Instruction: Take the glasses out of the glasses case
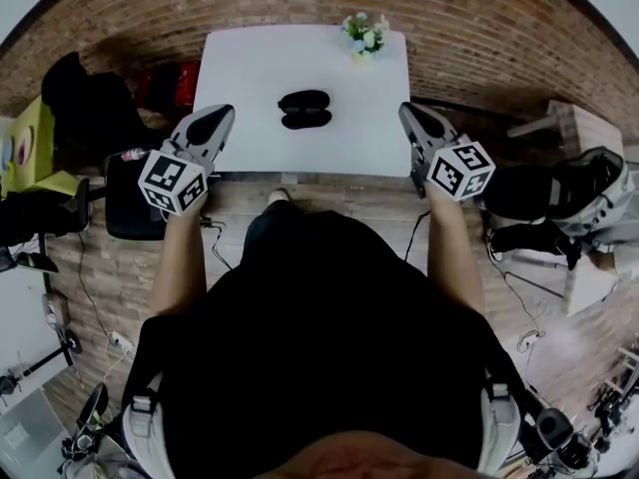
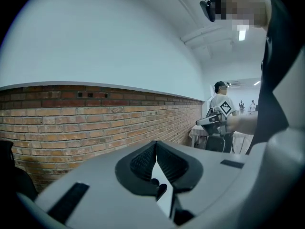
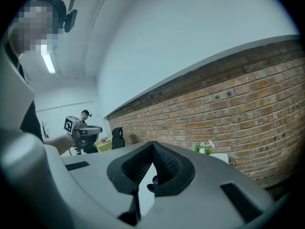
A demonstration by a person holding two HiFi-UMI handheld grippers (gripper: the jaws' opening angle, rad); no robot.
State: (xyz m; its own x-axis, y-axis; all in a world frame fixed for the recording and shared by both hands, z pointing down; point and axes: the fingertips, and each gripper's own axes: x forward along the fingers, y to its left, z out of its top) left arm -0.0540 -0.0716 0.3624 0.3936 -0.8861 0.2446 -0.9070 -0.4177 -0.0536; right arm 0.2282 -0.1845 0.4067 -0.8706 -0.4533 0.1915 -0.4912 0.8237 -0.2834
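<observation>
The case (image 1: 305, 109), black on the white table (image 1: 240, 68), is shown well apart from the left gripper (image 1: 214, 120) and right gripper (image 1: 417, 118), both held with jaws closed on nothing; if not opened in time, the case may be shoved away

glasses case (image 1: 305, 109) on table (image 1: 240, 68) | flowers (image 1: 364, 33) behind, right | left claw (image 1: 214, 120), right claw (image 1: 415, 118) flanking

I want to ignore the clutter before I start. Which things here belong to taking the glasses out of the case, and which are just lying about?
For the job:
- glasses case, mid-table
- left gripper, shut, empty
- right gripper, shut, empty

Just lying about:
- flowers, at the white table's far edge
- black chair, left of the table
</observation>
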